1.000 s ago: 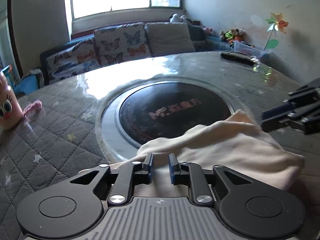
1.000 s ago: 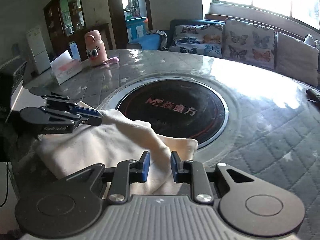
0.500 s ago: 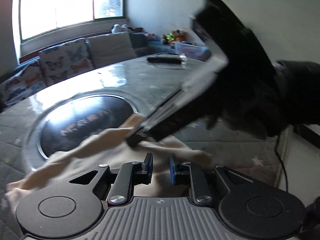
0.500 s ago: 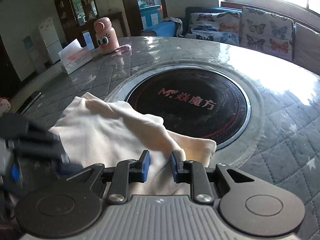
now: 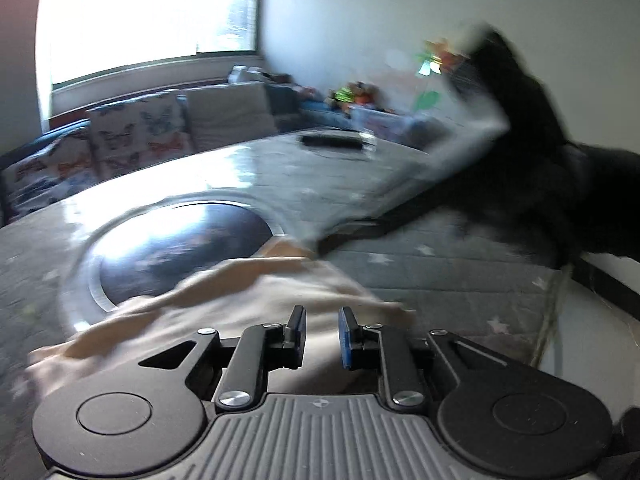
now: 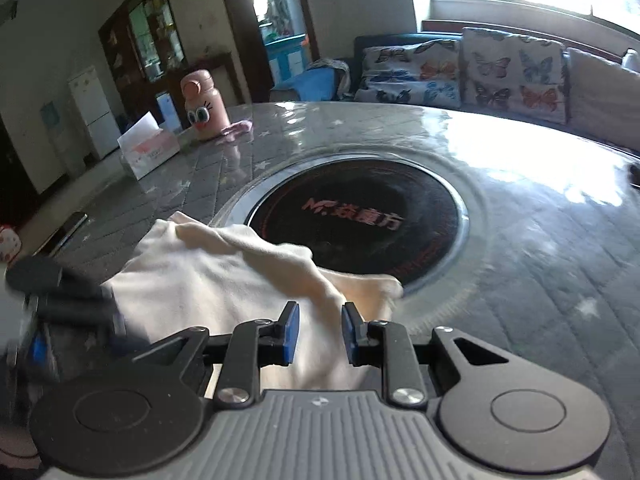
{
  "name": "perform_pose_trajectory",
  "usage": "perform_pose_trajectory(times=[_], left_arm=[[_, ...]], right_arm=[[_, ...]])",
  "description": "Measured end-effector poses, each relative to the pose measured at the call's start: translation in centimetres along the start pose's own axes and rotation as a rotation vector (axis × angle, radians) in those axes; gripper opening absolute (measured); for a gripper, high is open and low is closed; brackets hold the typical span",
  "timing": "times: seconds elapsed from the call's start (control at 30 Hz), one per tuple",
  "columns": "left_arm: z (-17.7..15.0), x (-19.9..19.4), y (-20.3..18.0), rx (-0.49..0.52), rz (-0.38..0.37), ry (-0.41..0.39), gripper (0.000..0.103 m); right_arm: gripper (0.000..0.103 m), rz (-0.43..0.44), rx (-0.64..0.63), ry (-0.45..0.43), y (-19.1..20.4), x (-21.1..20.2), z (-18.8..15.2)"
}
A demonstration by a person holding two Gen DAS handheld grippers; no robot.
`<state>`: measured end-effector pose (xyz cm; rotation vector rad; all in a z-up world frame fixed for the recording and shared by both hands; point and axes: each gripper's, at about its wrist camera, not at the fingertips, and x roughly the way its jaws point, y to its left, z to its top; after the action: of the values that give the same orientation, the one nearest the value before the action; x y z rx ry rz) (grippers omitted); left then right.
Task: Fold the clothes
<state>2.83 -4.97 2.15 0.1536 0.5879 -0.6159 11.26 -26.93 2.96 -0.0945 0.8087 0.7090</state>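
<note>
A cream cloth (image 5: 248,300) (image 6: 200,280) lies folded on the round quilted table (image 5: 400,184), its far corner over the rim of the black centre plate (image 6: 360,216). My left gripper (image 5: 322,332) hovers over the cloth's near edge, open by a narrow gap with nothing pinched. My right gripper (image 6: 316,332) stands over the cloth's near right part, also narrowly open, with cloth showing below the gap. In the left wrist view the right gripper (image 5: 336,240) is blurred, with its tip by the cloth's far corner. The right wrist view shows the left gripper (image 6: 72,308), blurred, at the cloth's left edge.
A pink bottle (image 6: 204,108), a tissue box (image 6: 148,148) and a phone (image 6: 68,228) sit on the table's far left. A dark remote (image 5: 332,141) lies at the back. The table edge (image 5: 580,276) and a cable (image 5: 552,320) are at the right. A sofa with butterfly cushions (image 6: 500,72) is behind.
The left wrist view has swung right, so the right gripper and a dark sleeve now cross it. In the right wrist view the left gripper slid from the cloth's top to its near left edge.
</note>
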Motion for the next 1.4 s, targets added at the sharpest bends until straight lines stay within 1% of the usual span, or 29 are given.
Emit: perform_pose_trajectory(times=[0.1,0.17,0.23,0.33,0.57,0.67,0.87,0.97,1.0,1.03,1.1,1.27,1.4], left_arm=[[-0.5,-1.1,1.7,-0.033,0.073,0.001,0.019],[-0.8,-1.6,2.8,-0.052,0.124,0.006,0.019],[-1.2,-2.0,3.8,-0.071,0.17,0.011,0.019],[-1.7,-2.2,5.0,-0.107,0.203,0.019,0.019],[-3.0,-2.4,5.8,-0.14,0.233,0.049,0.02],[-3.4,-3.2,6.2,-0.157,0.247,0.046,0.025],[-3.8,-3.8,6.7,-0.175,0.267,0.047,0.025],[-4.0,-3.7,6.7,-0.177,0.268,0.055,0.025],[-4.1,-3.7,6.7,-0.176,0.27,0.059,0.025],[-4.2,-3.6,6.7,-0.176,0.271,0.062,0.025],[-4.3,-3.6,6.8,-0.179,0.275,0.064,0.025],[-4.4,-3.9,7.0,-0.18,0.285,0.063,0.025],[-4.7,-3.9,7.2,-0.183,0.29,0.069,0.025]], right_arm=[[0.022,-0.015,-0.035,0.032,0.3,-1.1,-1.4],[0.022,-0.012,-0.062,0.063,0.7,-1.0,-2.2],[0.022,0.002,-0.078,0.074,1.1,-0.7,-2.7],[0.021,0.025,-0.098,0.086,1.5,-0.3,-3.3],[0.021,0.086,0.0,0.039,0.7,0.2,-2.5],[0.021,0.114,0.061,0.019,0.1,0.5,-2.4],[0.022,0.121,0.146,0.023,-0.7,1.3,-2.9],[0.022,0.129,0.186,0.004,-0.9,1.5,-2.9],[0.019,0.127,0.196,-0.003,-0.8,1.8,-2.9],[0.011,0.127,0.206,-0.005,-0.7,2.1,-3.0],[0.004,0.129,0.224,-0.012,-0.5,2.4,-3.0],[0.003,0.085,0.183,-0.062,0.6,1.0,-2.7],[0.001,0.01,0.181,-0.114,0.5,-0.5,-2.6]])
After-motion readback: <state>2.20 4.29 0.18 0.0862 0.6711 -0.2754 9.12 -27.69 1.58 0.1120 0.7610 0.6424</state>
